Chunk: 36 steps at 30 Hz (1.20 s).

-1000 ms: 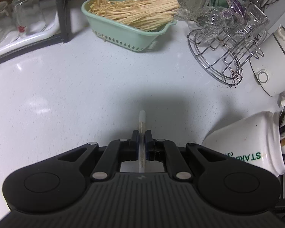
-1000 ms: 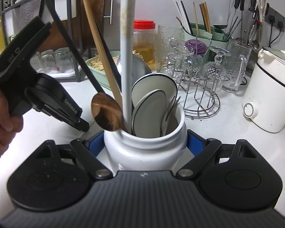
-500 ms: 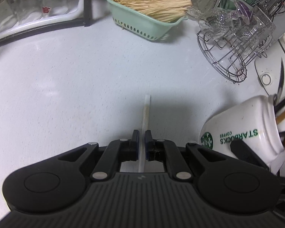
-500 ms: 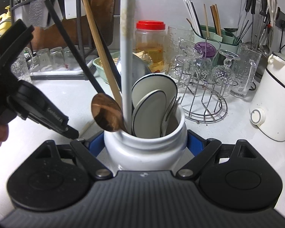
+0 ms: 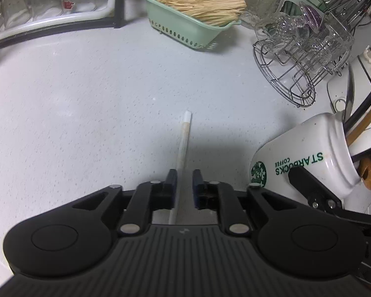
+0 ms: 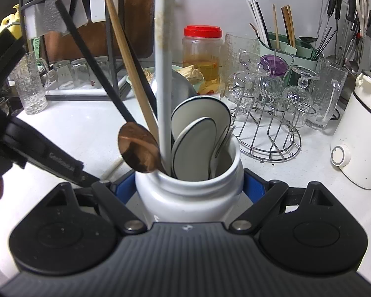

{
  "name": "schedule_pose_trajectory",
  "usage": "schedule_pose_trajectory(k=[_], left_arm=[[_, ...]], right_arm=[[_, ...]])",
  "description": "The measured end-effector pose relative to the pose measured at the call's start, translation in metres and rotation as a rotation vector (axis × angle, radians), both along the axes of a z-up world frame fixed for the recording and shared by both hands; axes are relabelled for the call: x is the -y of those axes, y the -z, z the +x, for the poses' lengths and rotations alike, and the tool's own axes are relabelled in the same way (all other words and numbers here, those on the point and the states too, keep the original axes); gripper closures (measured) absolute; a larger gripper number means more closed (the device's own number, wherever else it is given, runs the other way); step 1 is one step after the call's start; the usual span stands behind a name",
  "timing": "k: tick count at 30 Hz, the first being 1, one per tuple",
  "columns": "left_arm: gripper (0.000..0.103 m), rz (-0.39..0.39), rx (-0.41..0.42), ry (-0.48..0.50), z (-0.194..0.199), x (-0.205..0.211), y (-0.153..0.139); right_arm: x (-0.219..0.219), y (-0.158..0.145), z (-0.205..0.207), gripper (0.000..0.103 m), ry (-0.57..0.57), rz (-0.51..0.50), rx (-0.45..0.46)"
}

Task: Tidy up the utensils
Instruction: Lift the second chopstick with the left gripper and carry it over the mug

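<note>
The white jar (image 5: 306, 158) carries green "STARBUCKS COFFEE" lettering beside a round green logo.

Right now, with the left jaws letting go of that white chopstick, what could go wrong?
The left gripper is opening around the white chopstick; its left pad seems close to the stick, so it might drag or roll along the counter. The right gripper holds the white jar tilted; a jolt could shift the wooden spoon or ladles.
</note>
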<state>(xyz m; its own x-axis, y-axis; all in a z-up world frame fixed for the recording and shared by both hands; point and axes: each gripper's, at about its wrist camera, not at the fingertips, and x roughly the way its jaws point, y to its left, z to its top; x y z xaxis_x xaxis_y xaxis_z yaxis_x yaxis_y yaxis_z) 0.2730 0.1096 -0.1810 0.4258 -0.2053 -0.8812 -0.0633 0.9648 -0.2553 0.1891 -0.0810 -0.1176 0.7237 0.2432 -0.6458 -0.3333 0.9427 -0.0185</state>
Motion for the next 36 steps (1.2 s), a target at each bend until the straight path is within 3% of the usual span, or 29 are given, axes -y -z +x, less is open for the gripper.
schedule_pose_trajectory(k=[1,9,12,16,18,19,21,29,36], left_arm=[[0.072,0.009,0.005,0.002,0.002,0.001,0.000],[0.072,0.090,0.049,0.054,0.027,0.006,0.001],[0.073,0.187,0.072,0.133,0.033,0.015,0.006],[0.075,0.204,0.061,0.179,0.041,0.019,0.007],[0.083,0.261,0.045,0.215,0.044,0.026,0.008],[0.091,0.258,0.038,0.225,0.045,0.028,0.008],[0.094,0.253,0.025,0.239,0.047,0.030,0.007],[0.096,0.233,0.054,0.194,0.037,0.019,0.001],[0.096,0.179,0.149,0.117,0.018,-0.004,-0.042]], right_arm=[[0.000,0.000,0.000,0.012,-0.002,-0.001,-0.001],[-0.001,0.000,0.000,0.012,0.004,-0.003,-0.004],[-0.002,-0.001,0.000,0.012,0.011,-0.010,-0.010],[-0.003,-0.001,0.000,0.012,0.020,-0.012,-0.014],[-0.004,0.000,0.000,0.012,0.021,-0.012,-0.013],[-0.003,0.000,0.000,0.012,0.022,-0.011,-0.012],[-0.003,0.000,-0.001,0.012,0.022,-0.011,-0.012],[-0.003,-0.001,-0.001,0.012,0.016,-0.017,-0.015],[-0.003,-0.001,0.000,0.012,0.015,-0.016,-0.017]])
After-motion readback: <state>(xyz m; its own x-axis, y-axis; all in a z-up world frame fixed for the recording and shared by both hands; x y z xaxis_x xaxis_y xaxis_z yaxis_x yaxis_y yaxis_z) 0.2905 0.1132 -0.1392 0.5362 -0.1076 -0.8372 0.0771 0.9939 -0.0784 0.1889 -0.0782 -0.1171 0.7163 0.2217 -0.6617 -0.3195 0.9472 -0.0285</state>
